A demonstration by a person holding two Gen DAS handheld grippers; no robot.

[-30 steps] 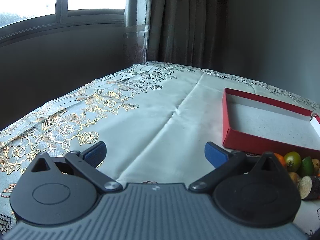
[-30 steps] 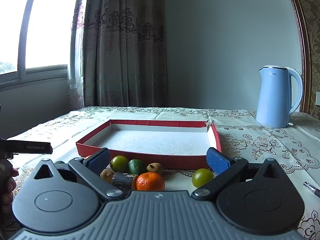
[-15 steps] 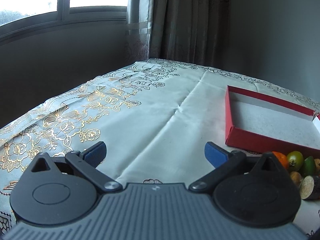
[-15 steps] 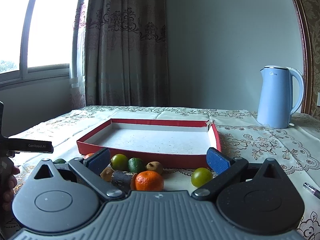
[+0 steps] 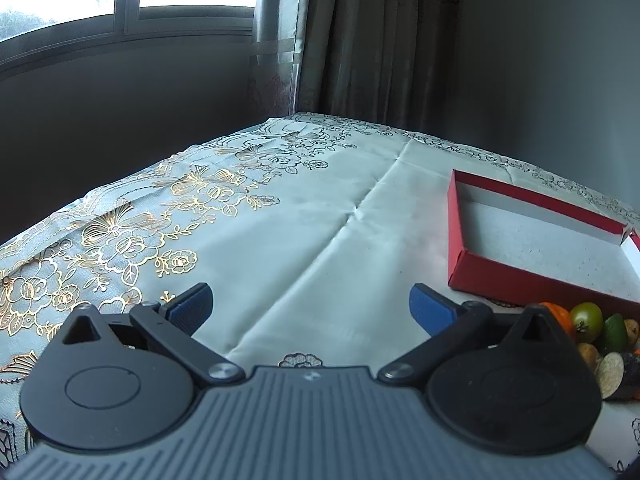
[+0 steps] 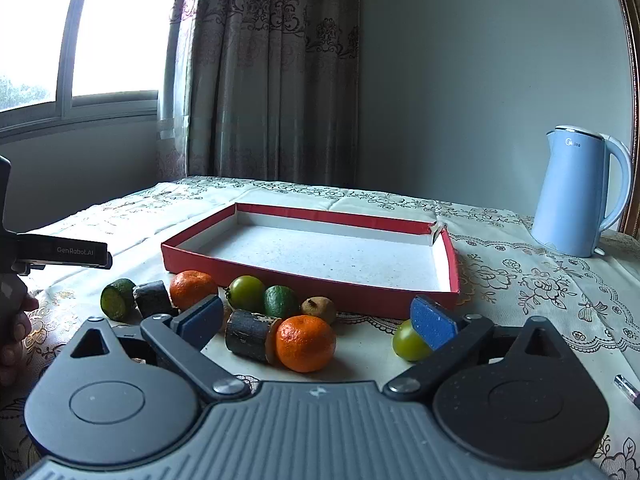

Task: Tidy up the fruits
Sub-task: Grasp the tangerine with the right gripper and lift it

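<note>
Fruits (image 6: 305,342): loose at lower centre, before the empty red box (image 6: 312,254), awaiting sorting.
Right gripper (image 6: 318,322): jaws apart, nearest orange between them.
Left gripper (image 5: 310,306): jaws apart, idle.

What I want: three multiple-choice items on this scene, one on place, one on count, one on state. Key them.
1. Where do the fruits lie relative to the red tray? A inside it; B on the tablecloth before it; C stacked on its rim.
2. How many mandarins show? A one; B two; C four.
3. The right gripper is: A shut on a mandarin; B open, empty; C shut, empty.
Key: B, the tray floor is bare; B, two orange ones among the green and brown; B, its fingers stand apart, gripping nothing.
</note>
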